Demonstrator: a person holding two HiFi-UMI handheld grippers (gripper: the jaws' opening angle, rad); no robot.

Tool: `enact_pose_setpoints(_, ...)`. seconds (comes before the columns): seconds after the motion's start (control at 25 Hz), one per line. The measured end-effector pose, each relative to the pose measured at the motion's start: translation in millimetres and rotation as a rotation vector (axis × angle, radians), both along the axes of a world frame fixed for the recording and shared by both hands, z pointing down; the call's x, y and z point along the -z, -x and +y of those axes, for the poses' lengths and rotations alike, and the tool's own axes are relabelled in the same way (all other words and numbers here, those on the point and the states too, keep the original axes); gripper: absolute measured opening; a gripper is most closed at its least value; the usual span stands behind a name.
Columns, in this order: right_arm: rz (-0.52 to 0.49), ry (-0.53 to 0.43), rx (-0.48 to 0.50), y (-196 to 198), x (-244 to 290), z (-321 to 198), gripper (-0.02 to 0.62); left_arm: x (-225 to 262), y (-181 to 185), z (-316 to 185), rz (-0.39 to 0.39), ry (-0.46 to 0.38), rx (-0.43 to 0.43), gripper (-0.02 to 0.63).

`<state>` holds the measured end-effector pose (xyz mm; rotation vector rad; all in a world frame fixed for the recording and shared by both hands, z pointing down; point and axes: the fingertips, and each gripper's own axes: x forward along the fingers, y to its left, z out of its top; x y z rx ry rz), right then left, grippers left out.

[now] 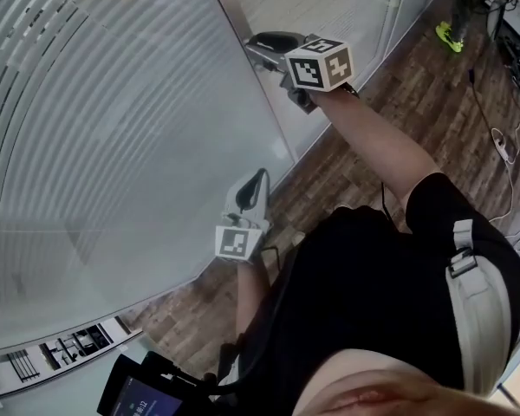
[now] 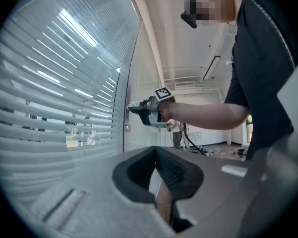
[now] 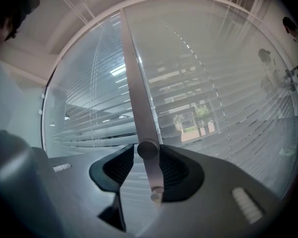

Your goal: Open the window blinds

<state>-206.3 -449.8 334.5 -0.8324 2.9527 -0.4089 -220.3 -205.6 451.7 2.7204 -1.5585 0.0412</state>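
The blind slats (image 3: 213, 98) lie horizontal, their knob (image 3: 148, 149) pointing into the right claw (image 3: 147, 156), jaws seemingly slack around it.

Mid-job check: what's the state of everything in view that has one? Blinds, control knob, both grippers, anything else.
Blinds: lowered, slats tilted partly open, outdoors showing through the gaps.
Right gripper: open, jaws either side of the knob, apparently not clamping it.
Knob: between the right gripper's jaws.
Left gripper: shut, nothing between its jaws.
Screen: lit.
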Motion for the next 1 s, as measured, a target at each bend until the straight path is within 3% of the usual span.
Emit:
enact_pose_setpoints(0.16, 0.122, -0.14, 0.021, 0, -3, 4, 0.239, -7, 4, -1, 0.014, 0.005, 0.011, 0.003)
enact_pose_setpoints(0.28, 0.267, -0.332, 0.054, 5, -2, 15, 0.241, -12, 4, 0, 0.007, -0.003, 0.015, 0.003)
enact_pose_setpoints(0.48, 0.686, -0.774, 0.086, 16, 6, 24, 0.242, -1, -4, -1, 0.019, 0.033, 0.005, 0.003)
enact_pose_setpoints(0.64, 0.965, -1.021, 0.061, 13, -11, 19, 0.233, -7, -6, 3, 0.028, 0.031, 0.01, 0.003)
enact_pose_setpoints(0.8, 1.068, -1.136, 0.038, 15, -15, 19, 0.224, -16, 1, 9, 0.0, -0.01, 0.014, 0.003)
enact_pose_setpoints(1.0, 1.122, -1.163, 0.039, 15, -17, 12, 0.206, -12, 5, 8, 0.01, -0.022, 0.025, 0.003)
